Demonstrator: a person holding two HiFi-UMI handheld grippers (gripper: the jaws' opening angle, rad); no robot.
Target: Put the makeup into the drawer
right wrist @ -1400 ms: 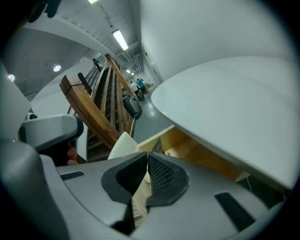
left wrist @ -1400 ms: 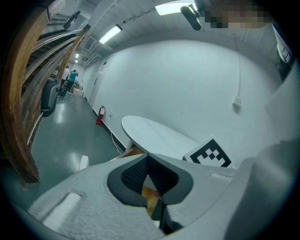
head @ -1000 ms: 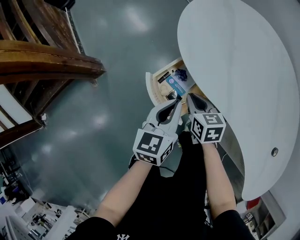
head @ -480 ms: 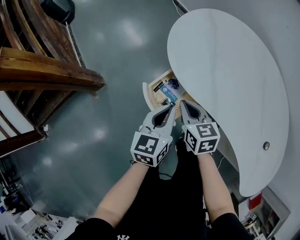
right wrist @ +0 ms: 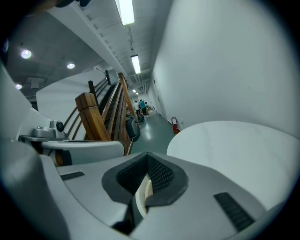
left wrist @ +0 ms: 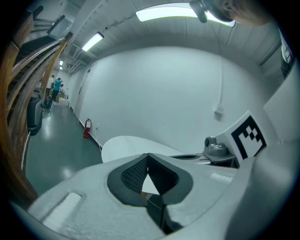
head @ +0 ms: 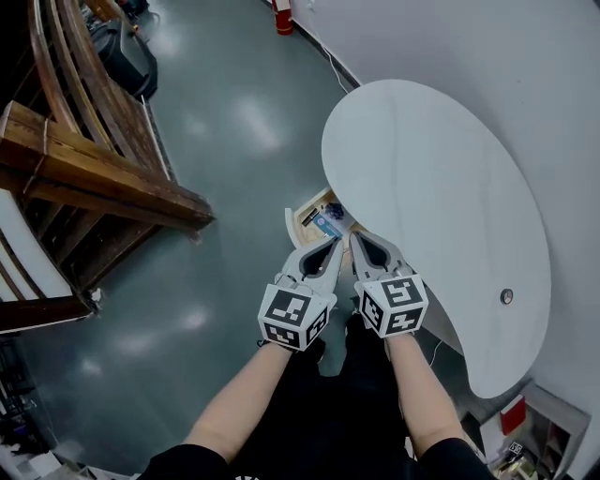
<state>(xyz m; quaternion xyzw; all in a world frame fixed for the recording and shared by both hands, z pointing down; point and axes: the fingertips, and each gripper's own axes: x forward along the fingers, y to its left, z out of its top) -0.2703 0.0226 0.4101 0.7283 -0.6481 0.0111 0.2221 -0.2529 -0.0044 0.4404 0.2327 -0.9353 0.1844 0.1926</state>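
You hold your left gripper (head: 335, 246) and right gripper (head: 357, 240) side by side, each with jaws pressed together on nothing; the makeup (head: 327, 225) lies in the open drawer (head: 298, 221) just beyond their tips, at the edge of the white table (head: 431, 187).

White rounded tabletop (head: 441, 206) lies to your right, with one small round metal fitting (head: 506, 296) near its edge. The glossy grey-green floor (head: 216, 103) under you carries light reflections. A wooden stair railing (head: 94, 178) is on your left, a black object (head: 127, 56) just beside its far end. A red fire extinguisher (head: 282, 17) stands by the white wall (head: 450, 47). The left gripper view shows a ceiling strip light (left wrist: 164, 11) and people (left wrist: 55, 86) far down the corridor, too small to detail.
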